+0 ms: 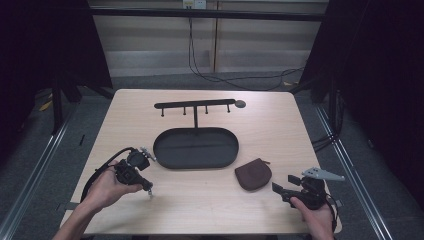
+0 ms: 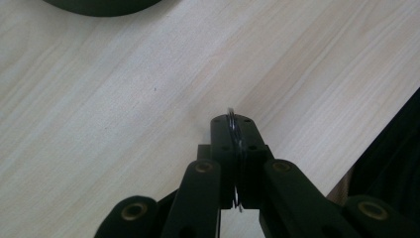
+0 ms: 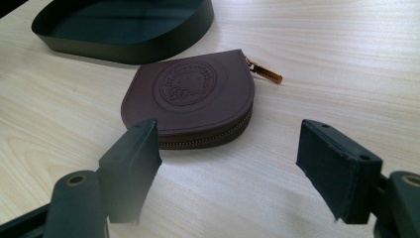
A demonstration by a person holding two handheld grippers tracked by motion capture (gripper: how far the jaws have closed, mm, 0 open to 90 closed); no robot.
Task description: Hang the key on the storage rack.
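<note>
Left gripper (image 1: 145, 184), lower left of the high view: jaws closed on a thin metal ring (image 2: 232, 130), raised just off the surface (image 1: 210, 197), likely for hanging on the hook stand (image 1: 195, 106) behind the oval tray (image 1: 195, 164). Right gripper (image 3: 228, 173), lower right: jaws spread wide and empty, aimed at the brown zip pouch (image 3: 193, 99) lying flat beside the tray, seemingly lined up to grasp it.

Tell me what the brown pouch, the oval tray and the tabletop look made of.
Brown pouch: likely leather or a leather look-alike, matte, with an embossed round stamp, a brass-coloured zip and pull.
Oval tray: probably thin metal, matte black, with a thin upright wall.
Tabletop: light wood or wood-look laminate, with visible grain lines.
</note>
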